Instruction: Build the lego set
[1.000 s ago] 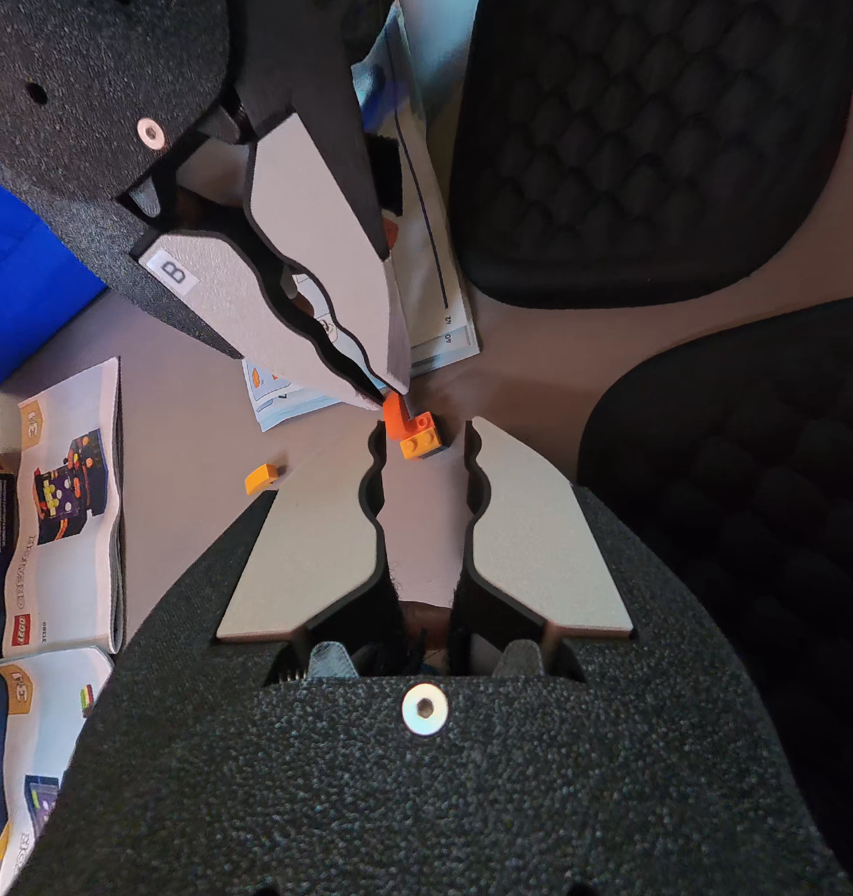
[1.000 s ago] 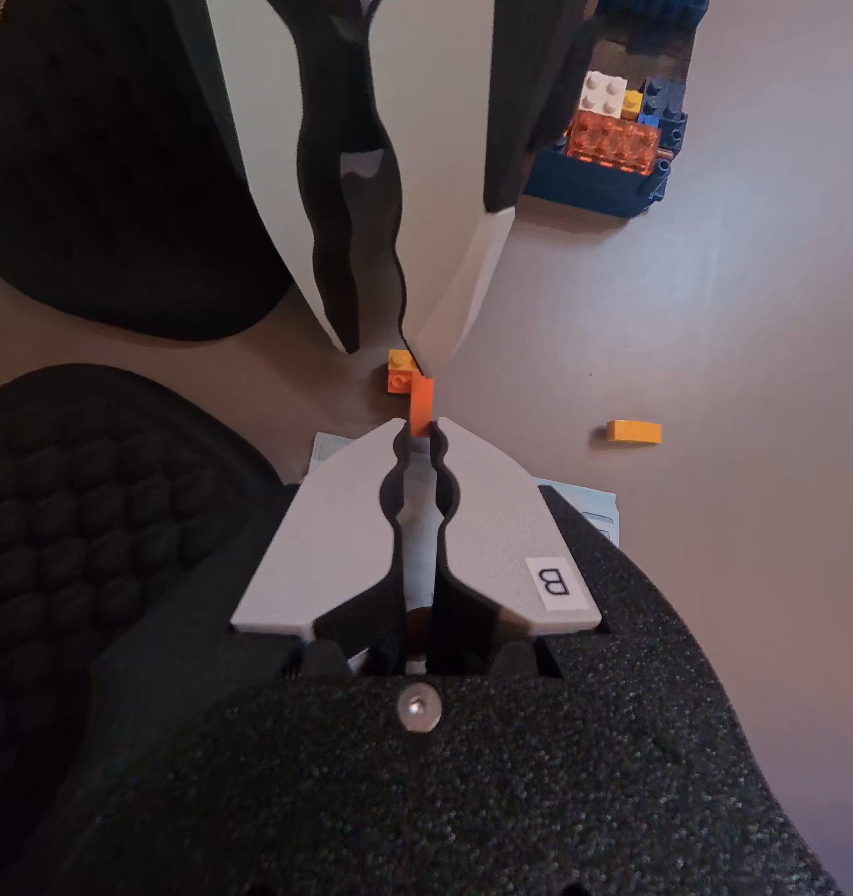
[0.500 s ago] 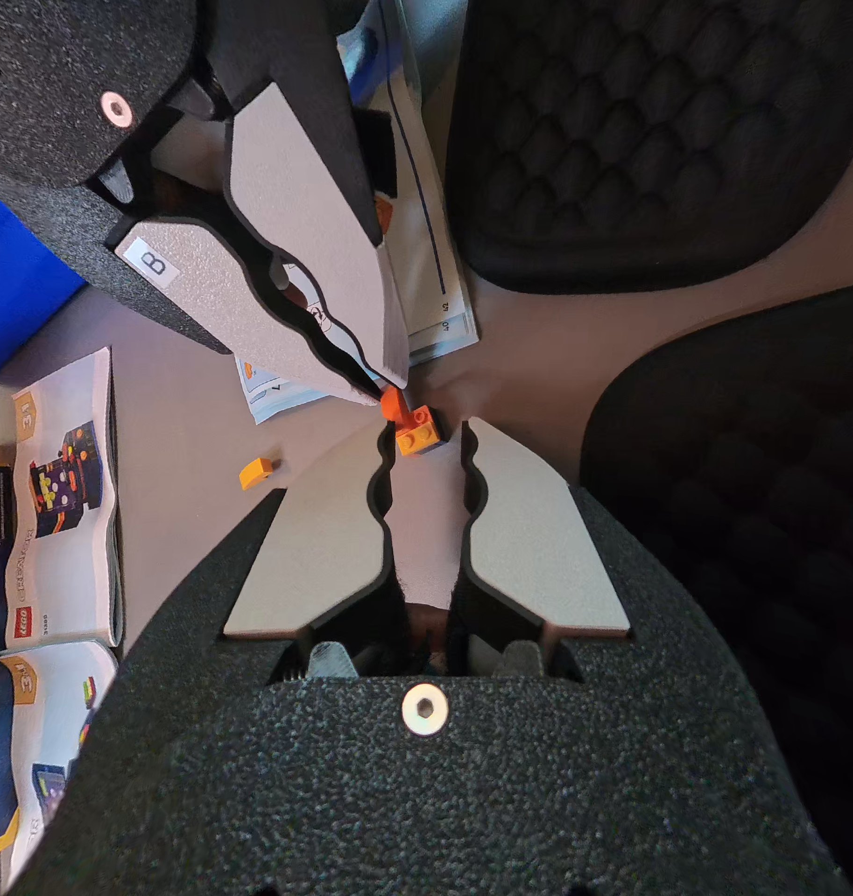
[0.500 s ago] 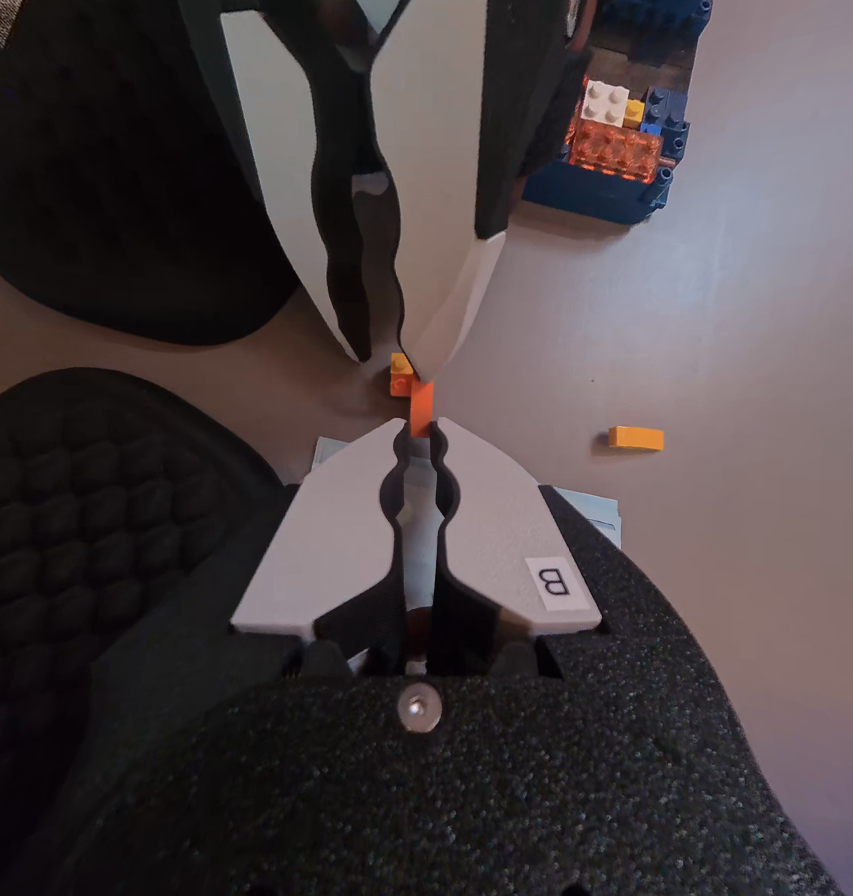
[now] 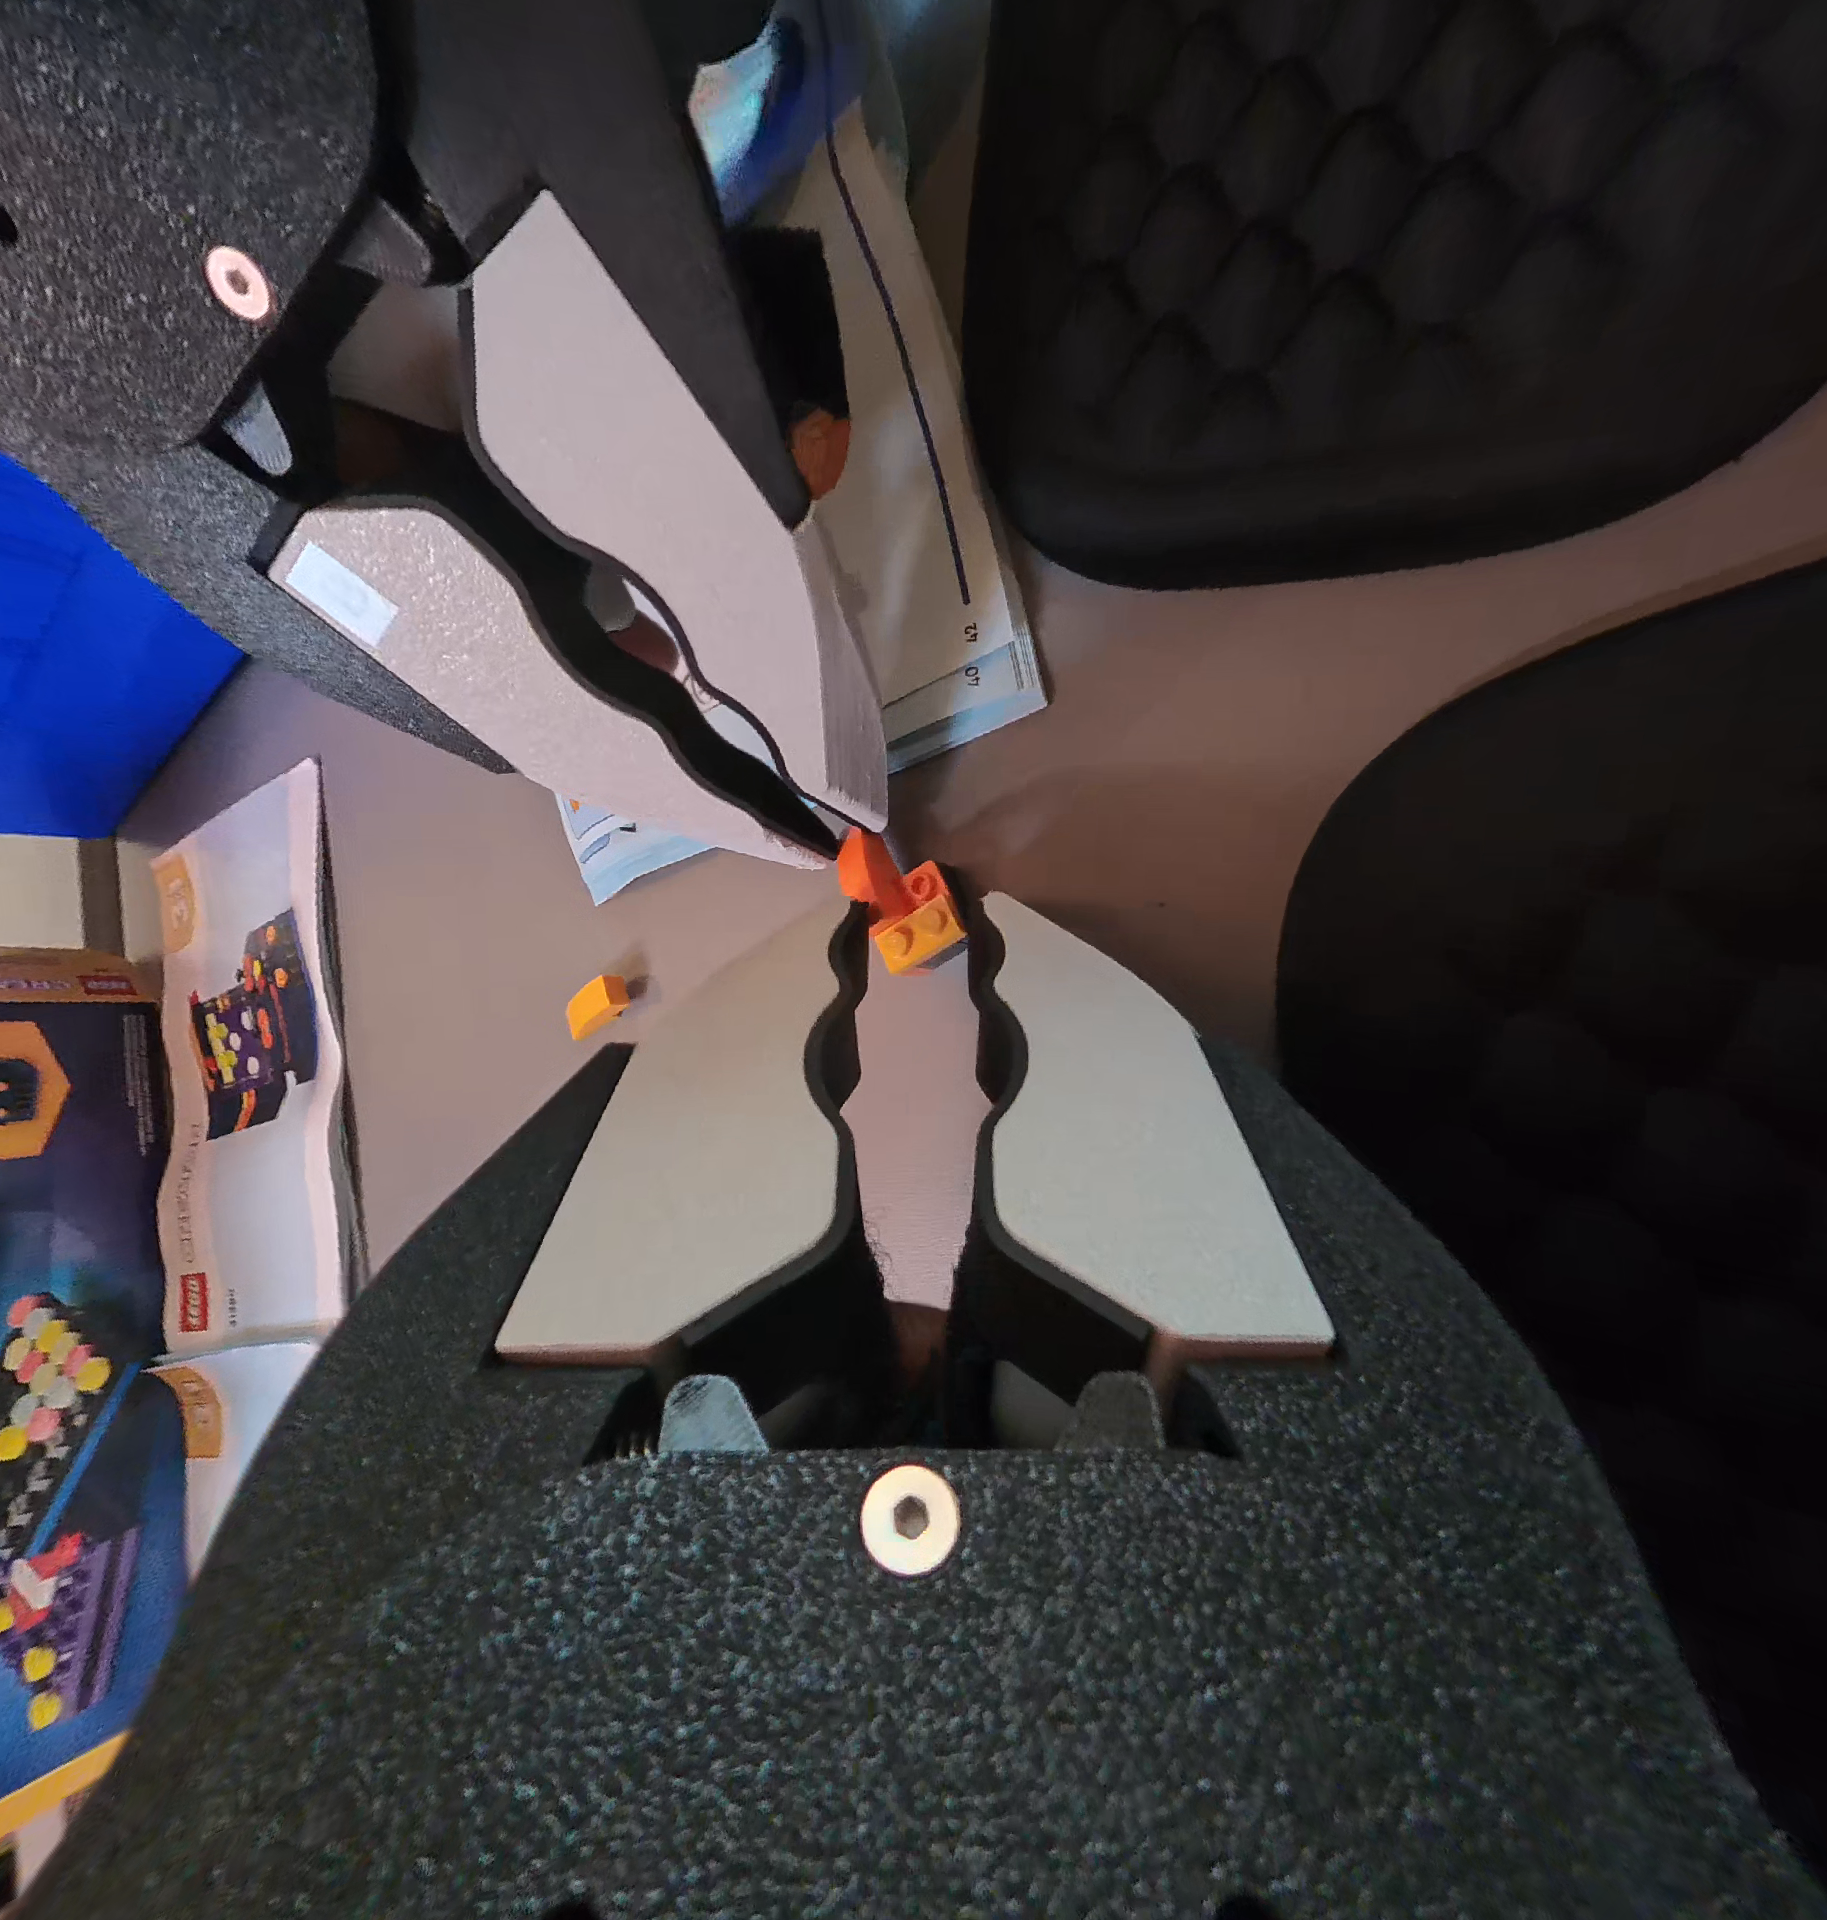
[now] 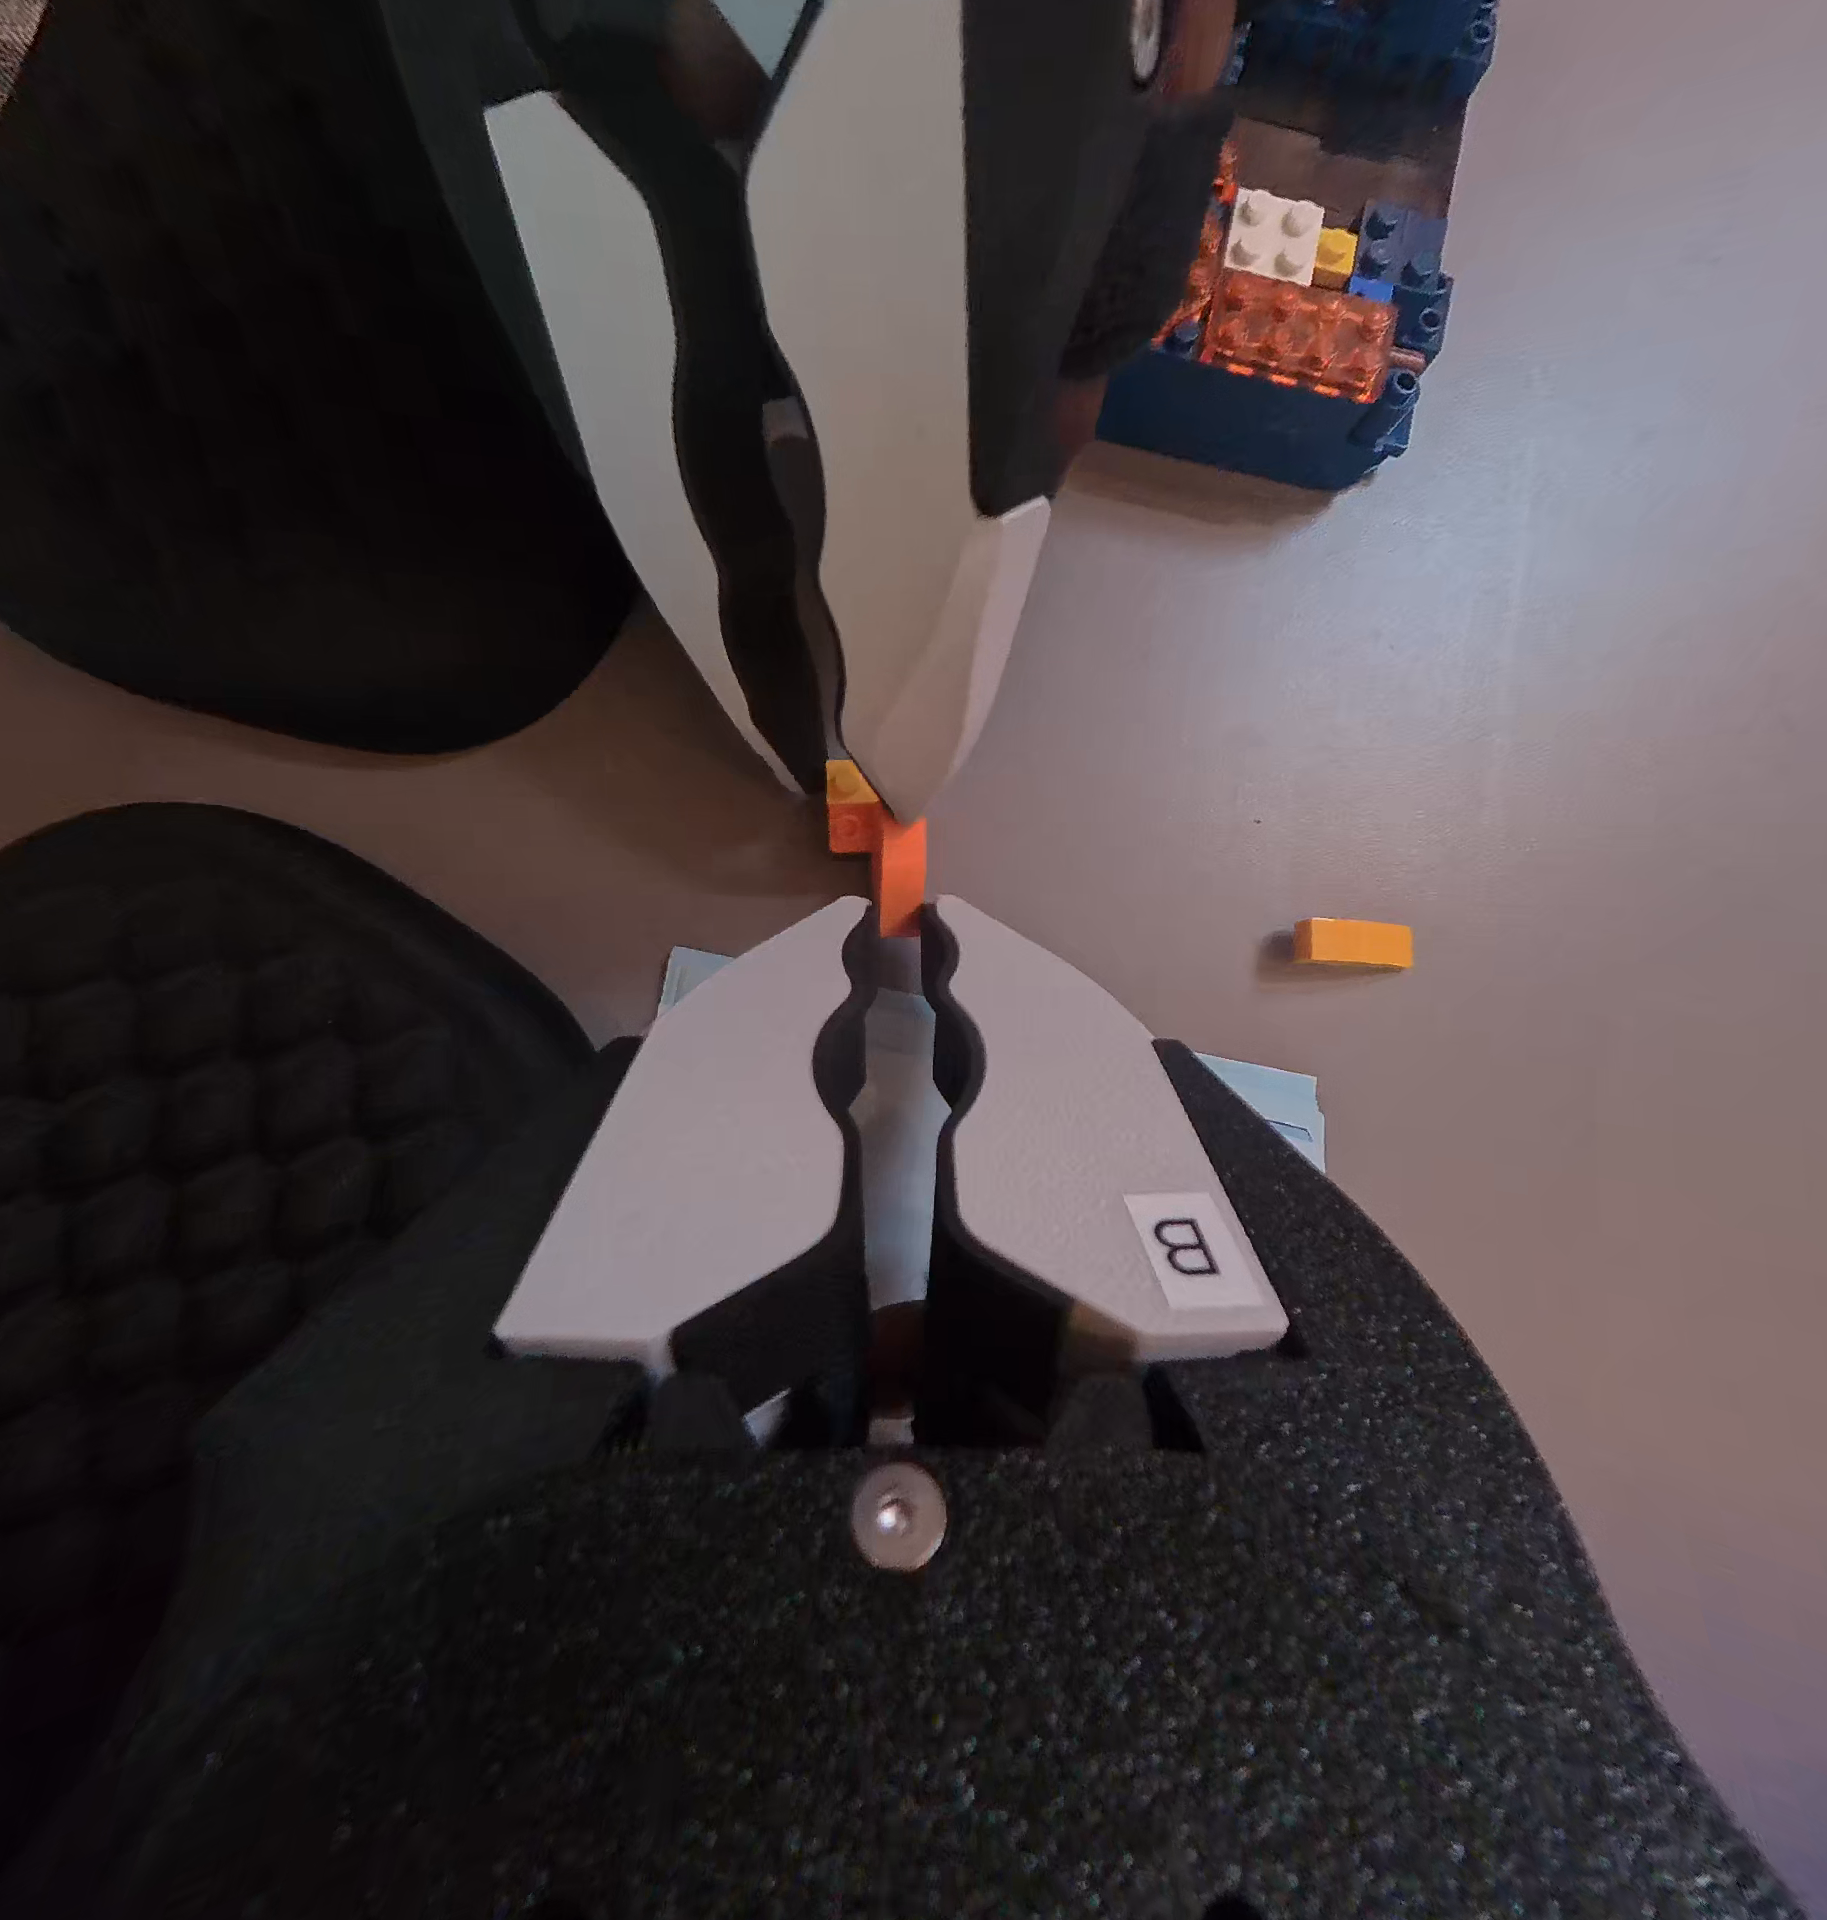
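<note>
where the two tool tips meet over the table [image 6: 1511, 727], right gripper [image 6: 896, 914] clamped on an orange brick [image 6: 901, 878], left gripper [image 5: 914, 920] closed around the attached yellow brick [image 5: 921, 932], loose yellow piece [image 6: 1350, 943] beside the bricks, blue brick model [image 6: 1283, 416] beyond

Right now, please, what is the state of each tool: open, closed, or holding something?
Left tool: closed on the small yellow-and-orange brick stack.
Right tool: closed on the orange brick piece joined to that stack.
</note>
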Available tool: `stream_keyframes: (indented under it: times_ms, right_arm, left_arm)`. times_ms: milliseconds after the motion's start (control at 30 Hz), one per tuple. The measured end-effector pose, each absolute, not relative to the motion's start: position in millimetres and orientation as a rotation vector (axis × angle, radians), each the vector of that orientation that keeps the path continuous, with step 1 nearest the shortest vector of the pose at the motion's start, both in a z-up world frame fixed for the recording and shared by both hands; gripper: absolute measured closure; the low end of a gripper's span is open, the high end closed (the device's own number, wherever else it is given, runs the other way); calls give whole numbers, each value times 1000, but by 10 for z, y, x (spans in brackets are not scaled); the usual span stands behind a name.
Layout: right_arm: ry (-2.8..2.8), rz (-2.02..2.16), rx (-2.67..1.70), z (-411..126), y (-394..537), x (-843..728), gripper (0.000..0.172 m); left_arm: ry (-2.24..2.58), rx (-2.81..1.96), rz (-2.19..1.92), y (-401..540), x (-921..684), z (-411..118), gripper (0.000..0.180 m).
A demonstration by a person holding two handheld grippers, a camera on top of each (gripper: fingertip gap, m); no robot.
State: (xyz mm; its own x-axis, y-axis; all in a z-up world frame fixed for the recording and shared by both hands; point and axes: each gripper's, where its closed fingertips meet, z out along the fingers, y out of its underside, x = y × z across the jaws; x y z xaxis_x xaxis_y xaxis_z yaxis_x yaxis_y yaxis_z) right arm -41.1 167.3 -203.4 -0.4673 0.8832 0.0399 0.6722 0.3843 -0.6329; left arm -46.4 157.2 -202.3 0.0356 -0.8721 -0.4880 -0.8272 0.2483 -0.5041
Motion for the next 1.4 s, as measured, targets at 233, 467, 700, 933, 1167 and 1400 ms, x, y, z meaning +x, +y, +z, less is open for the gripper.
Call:
stream_keyframes:
  times_ms: [233, 467, 700, 933, 1167, 1400]
  right_arm:
    - [-2250, 766, -1352, -2034, 1691, -421, 165]
    - [-2235, 758, -1360, -2035, 1692, -426, 165]
    - [-2244, 765, -1345, -2080, 1679, -440, 165]
    - [-2238, 765, -1339, -2061, 1680, -444, 165]
    - [-2237, 770, -1329, -2034, 1660, -458, 165]
    - [-2226, 800, -1335, -2023, 1644, -469, 165]
  left_arm:
    - [1823, -1467, -5, 1535, -472, -2021, 180]
    - [1783, -1488, -23, 1565, -470, -2045, 177]
    - [1731, -1502, -30, 1625, -536, -1975, 157]
    - [1796, -1432, 40, 1613, -519, -2026, 160]
    - [1820, -1434, 94, 1624, -561, -2051, 163]
    - [1862, -1386, 195, 1631, -571, -2048, 165]
